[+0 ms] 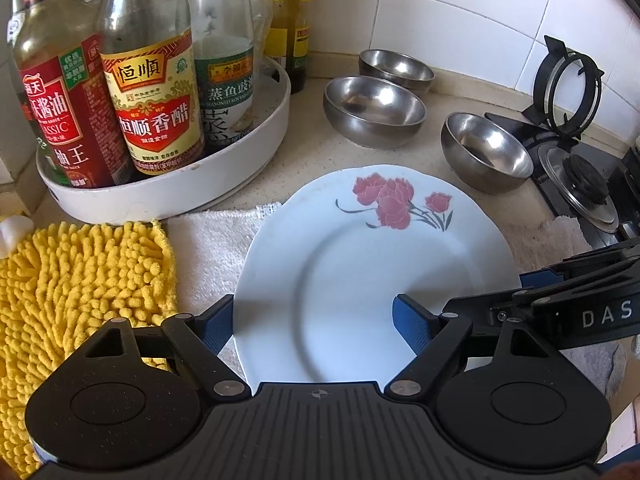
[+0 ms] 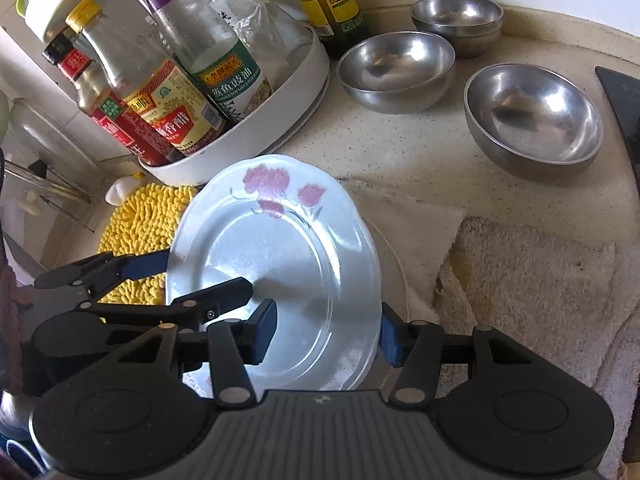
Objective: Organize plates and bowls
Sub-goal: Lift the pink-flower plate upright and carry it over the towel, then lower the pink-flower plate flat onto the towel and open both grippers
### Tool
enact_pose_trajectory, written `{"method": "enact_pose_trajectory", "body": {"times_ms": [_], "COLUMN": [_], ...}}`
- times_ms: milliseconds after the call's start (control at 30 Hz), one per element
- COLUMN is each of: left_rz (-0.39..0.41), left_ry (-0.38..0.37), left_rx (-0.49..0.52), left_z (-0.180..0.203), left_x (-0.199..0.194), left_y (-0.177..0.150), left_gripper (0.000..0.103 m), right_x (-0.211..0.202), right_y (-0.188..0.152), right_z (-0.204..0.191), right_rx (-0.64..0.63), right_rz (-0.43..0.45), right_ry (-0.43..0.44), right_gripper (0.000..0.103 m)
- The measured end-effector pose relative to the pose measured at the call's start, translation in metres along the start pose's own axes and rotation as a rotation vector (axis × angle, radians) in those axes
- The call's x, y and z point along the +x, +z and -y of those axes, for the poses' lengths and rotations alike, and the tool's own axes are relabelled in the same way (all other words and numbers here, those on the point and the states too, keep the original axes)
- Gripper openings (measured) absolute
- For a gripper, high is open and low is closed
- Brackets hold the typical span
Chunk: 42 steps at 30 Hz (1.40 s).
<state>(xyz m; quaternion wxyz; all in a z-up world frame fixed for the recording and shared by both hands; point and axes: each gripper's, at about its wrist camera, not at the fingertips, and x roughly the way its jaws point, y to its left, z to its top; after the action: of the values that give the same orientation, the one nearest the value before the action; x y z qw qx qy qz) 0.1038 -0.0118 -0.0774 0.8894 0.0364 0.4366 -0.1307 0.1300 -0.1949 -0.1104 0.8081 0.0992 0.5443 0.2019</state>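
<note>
The plate (image 2: 276,264) is straddled at its near rim by both grippers, left (image 1: 320,328) and right (image 2: 328,328), jaws wide; pad contact cannot be told. It is tilted above towels (image 2: 520,280). Beyond, steel bowls (image 1: 374,110) are set on the counter.

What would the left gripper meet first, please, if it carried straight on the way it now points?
Probably the flowered plate: the left gripper already has its fingers on either side of its near rim, though depth is unclear.
</note>
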Motion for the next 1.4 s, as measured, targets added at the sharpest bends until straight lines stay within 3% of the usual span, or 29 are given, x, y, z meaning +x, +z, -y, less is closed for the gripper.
{"method": "enact_pose_trajectory", "body": {"times_ms": [600, 1033, 1233, 1400], "left_rz": [-0.021, -0.066, -0.052, 0.004], "left_ry": [0.019, -0.038, -0.037, -0.020], "left_rx": [-0.009, -0.036, -0.015, 0.043], "left_z": [-0.007, -0.004, -0.003, 0.006], "left_x": [-0.003, 0.013, 0.011, 0.001], "left_y": [0.000, 0.000, 0.006, 0.012], "left_gripper": [0.088, 0.087, 0.079, 0.079], "right_x": [0.006, 0.003, 0.000, -0.005], "right_y": [-0.002, -0.003, -0.001, 0.003], "right_z": [-0.011, -0.005, -0.003, -0.006], "right_rx": [-0.008, -0.030, -0.049, -0.107], "right_rz": [-0.020, -0.023, 0.010, 0.050], "right_ry": [0.021, -0.030, -0.069, -0.124], "right_gripper": [0.074, 0.079, 0.080, 0.080]}}
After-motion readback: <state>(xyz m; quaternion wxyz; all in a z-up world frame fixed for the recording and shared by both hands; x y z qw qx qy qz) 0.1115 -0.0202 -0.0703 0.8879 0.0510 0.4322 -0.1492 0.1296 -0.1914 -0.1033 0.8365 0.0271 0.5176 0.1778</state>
